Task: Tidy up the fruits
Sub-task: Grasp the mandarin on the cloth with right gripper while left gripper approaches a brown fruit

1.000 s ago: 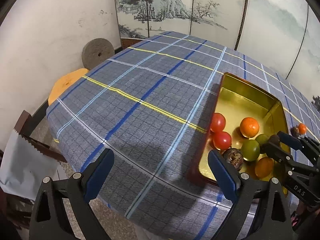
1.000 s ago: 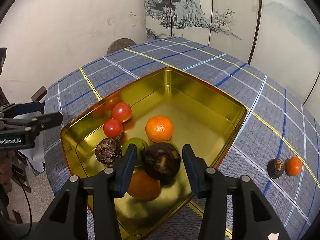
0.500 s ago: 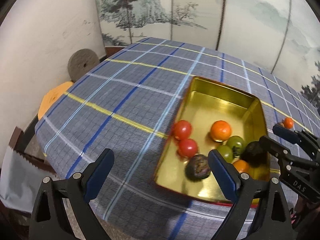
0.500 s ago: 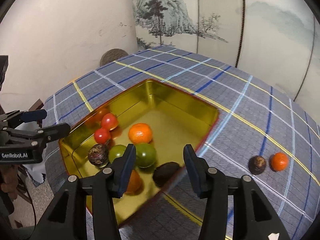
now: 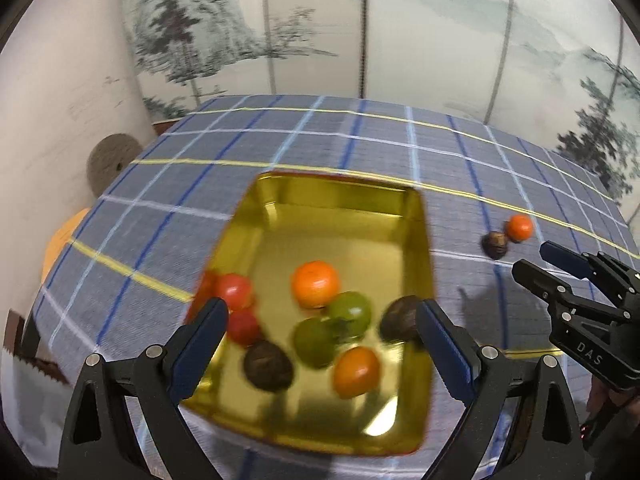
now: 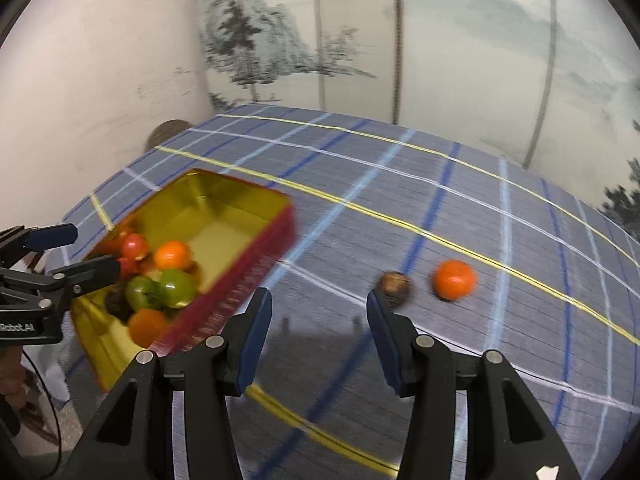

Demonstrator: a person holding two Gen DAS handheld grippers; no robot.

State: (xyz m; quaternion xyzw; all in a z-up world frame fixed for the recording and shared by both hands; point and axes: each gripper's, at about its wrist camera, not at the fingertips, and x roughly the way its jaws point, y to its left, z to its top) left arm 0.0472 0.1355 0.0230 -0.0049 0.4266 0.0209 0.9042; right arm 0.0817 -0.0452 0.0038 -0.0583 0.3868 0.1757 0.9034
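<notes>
Left claw [image 5: 320, 344] was wide open, empty, above the near end of the gold tray [image 5: 344, 200]. Right claw [image 6: 316, 328] was likewise open and empty. Eight fruits lay in the tray; a brown fruit [image 6: 395, 283] and an orange [image 6: 454, 279] sat on the surface [image 6: 440, 200] beside it, near the right claw.

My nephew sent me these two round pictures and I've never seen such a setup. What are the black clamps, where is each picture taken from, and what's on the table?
The clamps are two hand-held tongs, one in each of a person's hands, each carrying a wide-angle camera that looks along its fingers. One picture looks past the left tongs, the other past the right tongs. Both are open and hold nothing. On the checked tablecloth stands a gold tin holding eight fruits. A dark brown fruit and an orange fruit lie outside it on the cloth.
</notes>
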